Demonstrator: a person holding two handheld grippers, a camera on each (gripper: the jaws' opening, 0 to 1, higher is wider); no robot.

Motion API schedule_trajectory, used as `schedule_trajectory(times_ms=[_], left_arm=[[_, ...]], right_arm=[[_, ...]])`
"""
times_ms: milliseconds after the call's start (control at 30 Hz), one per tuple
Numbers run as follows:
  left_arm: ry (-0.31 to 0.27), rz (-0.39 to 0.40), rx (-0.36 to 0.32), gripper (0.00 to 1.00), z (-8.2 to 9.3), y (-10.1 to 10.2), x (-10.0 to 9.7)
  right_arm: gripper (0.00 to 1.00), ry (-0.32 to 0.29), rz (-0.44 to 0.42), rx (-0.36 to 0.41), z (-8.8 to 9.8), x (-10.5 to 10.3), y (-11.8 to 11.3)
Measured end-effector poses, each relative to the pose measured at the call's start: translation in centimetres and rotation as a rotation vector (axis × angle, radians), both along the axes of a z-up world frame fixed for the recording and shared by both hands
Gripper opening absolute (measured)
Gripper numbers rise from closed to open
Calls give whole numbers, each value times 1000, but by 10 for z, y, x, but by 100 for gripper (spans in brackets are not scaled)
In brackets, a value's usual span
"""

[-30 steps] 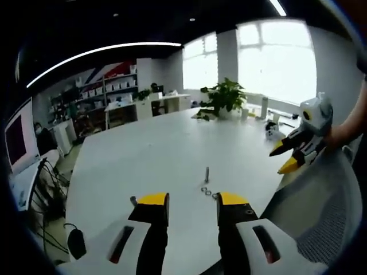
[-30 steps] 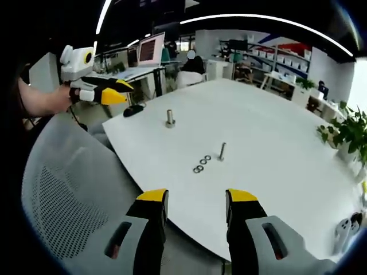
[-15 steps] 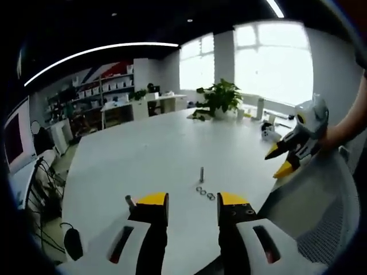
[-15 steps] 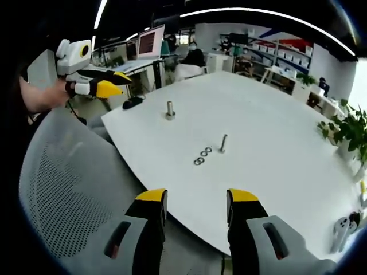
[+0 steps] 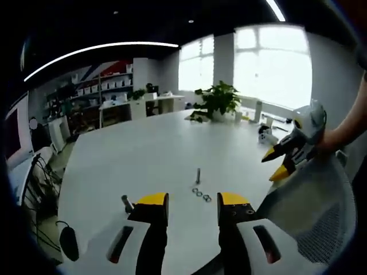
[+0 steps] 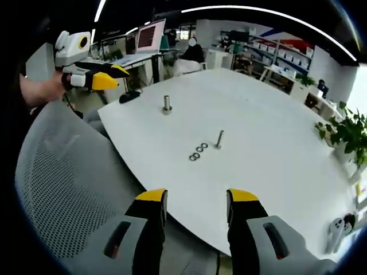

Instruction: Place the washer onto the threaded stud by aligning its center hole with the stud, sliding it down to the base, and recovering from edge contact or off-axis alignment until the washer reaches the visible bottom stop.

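Observation:
A thin threaded stud [image 5: 198,176] [image 6: 219,139] stands upright on the white table [image 5: 155,149] [image 6: 269,143]. Three small washers [image 5: 201,195] [image 6: 197,152] lie in a short row beside its base. My left gripper [image 5: 190,200] is open above the table's near edge, short of the washers, nothing between its yellow-tipped fingers. My right gripper [image 6: 195,198] is open over a grey mesh chair back, well short of the table. The right gripper [image 5: 281,161] also appears at the right of the left gripper view, and the left gripper [image 6: 106,79] at the upper left of the right gripper view.
A thicker bolt [image 5: 126,203] [image 6: 167,105] stands near the table edge. A grey mesh chair [image 6: 69,189] [image 5: 315,223] sits against the table. A potted plant [image 5: 219,98] stands at the far end. A black mouse [image 6: 129,97] lies near a monitor desk.
Both views have shifted slightly as the hands moved. In the left gripper view the stud and washers sit a little further left and the thick bolt shows more fully. Both grippers stay open.

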State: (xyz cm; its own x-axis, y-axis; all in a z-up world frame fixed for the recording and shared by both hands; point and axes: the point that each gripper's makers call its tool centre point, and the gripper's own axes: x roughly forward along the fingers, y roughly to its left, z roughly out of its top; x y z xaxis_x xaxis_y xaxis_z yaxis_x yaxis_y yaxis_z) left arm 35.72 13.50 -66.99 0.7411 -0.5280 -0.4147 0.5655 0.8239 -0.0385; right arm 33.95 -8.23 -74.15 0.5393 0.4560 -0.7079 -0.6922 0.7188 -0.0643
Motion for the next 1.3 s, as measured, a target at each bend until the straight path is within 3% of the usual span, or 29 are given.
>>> schedule_trajectory(times_ms=[300,433,567,800,900,1033,1300], left_arm=[[10,-8,2,31,-2,-3,-2],[11,-15,4,31,-2,-4,-2],[24,-19,0,31,-4,-4,-2],[41,-9,-11,31,-6,-1,-1],[40,-8,-13,30,-6,0,-1],[35,8,-15,30,-5,4,0],[50,17,-14,30,-8,8,0]], right_arm=[[43,-7,-4,-6,1,1,-2],[44,25,5,-12,-4,-1,0],[41,-27,46,22,11,1,11],[42,18,62,9,5,0,13],[42,31,51,-12,5,9,13],[42,47,19,17,6,24,20],[41,91,74,-30,-20,40,40]])
